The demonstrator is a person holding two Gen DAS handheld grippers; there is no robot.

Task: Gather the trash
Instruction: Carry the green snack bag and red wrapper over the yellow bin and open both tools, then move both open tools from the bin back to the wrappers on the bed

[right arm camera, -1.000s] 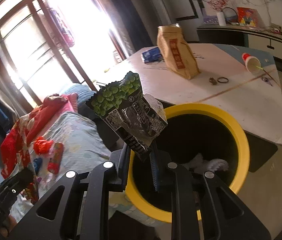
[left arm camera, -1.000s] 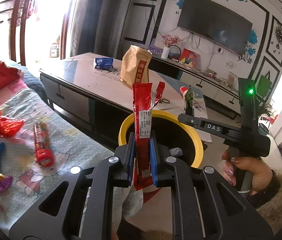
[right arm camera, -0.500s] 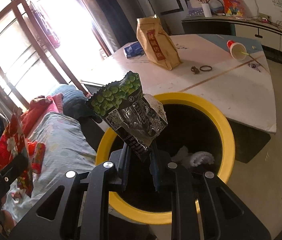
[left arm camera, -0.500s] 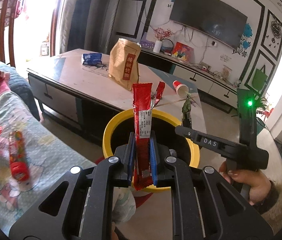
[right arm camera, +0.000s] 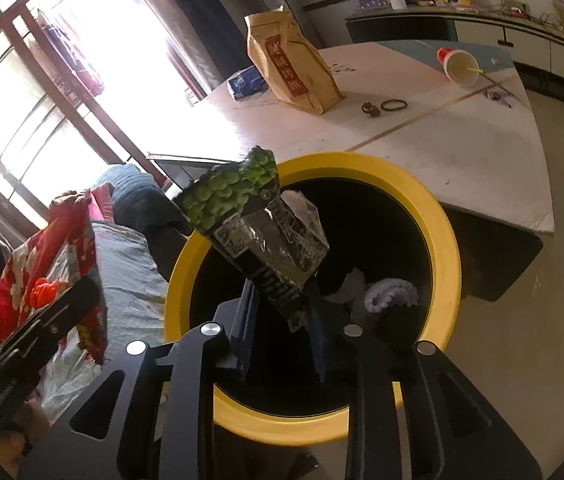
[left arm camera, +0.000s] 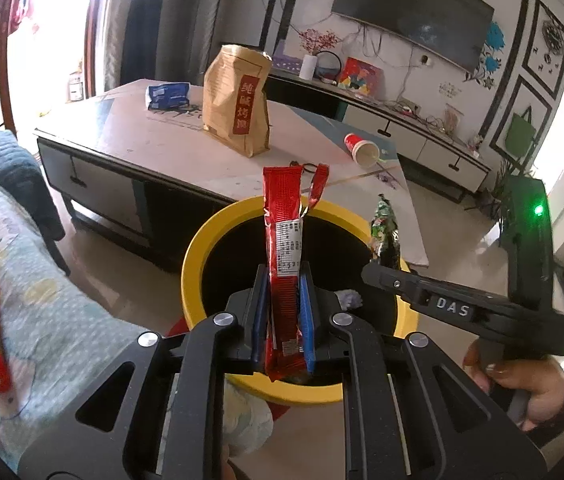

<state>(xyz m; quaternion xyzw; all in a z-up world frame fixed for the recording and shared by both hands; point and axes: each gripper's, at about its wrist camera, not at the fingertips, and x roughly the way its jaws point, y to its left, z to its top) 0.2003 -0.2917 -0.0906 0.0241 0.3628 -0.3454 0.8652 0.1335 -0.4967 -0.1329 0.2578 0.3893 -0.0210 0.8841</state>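
The left tool (left arm camera: pixel 282 316) pinches a long red wrapper (left arm camera: pixel 283 248) upright, its foot hidden between the pads. The right tool (right arm camera: pixel 282 320) stands slightly parted around a crinkled green pea packet (right arm camera: pixel 258 232) leaning toward 11 o'clock; grip unclear. Both hang over the round yellow-rimmed bin (right arm camera: pixel 447 256), its depths dark.

A long red wrapper (left arm camera: pixel 283 276) is standing upright over the near rim of the yellow-rimmed black bin (left arm camera: pixel 202 240), its torn top curling rightward. A crumpled green-pea packet (right arm camera: pixel 258 232) with a black, silvery lower half is tilting leftward above the bin's mouth. White crumpled scraps (right arm camera: pixel 385 294) are lying inside the bin, at its bottom.
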